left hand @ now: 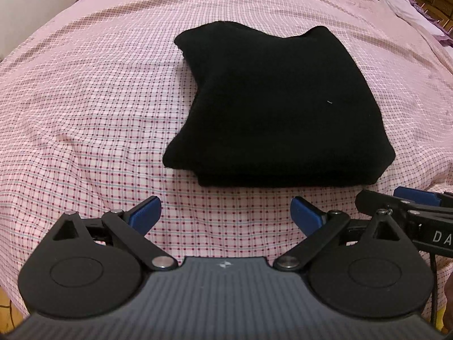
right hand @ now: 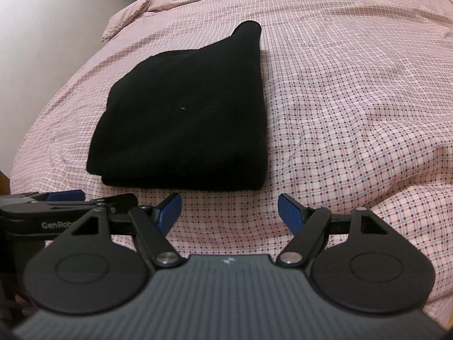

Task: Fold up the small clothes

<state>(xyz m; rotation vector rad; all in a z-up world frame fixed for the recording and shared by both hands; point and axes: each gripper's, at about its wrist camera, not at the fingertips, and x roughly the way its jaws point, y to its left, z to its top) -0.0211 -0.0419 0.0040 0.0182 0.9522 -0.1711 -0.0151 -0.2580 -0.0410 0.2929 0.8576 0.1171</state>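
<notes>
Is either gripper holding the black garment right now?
No. The left gripper and right gripper are both open, short of the folded black garment.

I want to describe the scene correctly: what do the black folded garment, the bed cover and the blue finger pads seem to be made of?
Black garment: probably a soft, matte knit or fleece; it shows no shine, thick rounded fold edges and a speck of lint.
Bed cover: thin woven fabric, likely cotton; a printed pink check with fine wrinkles.
Blue finger pads: smooth, perhaps rubber or plastic.

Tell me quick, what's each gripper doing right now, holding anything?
Left gripper: open, holding nothing, short of the folded black garment.
Right gripper: open, holding nothing, also short of the garment.
</notes>
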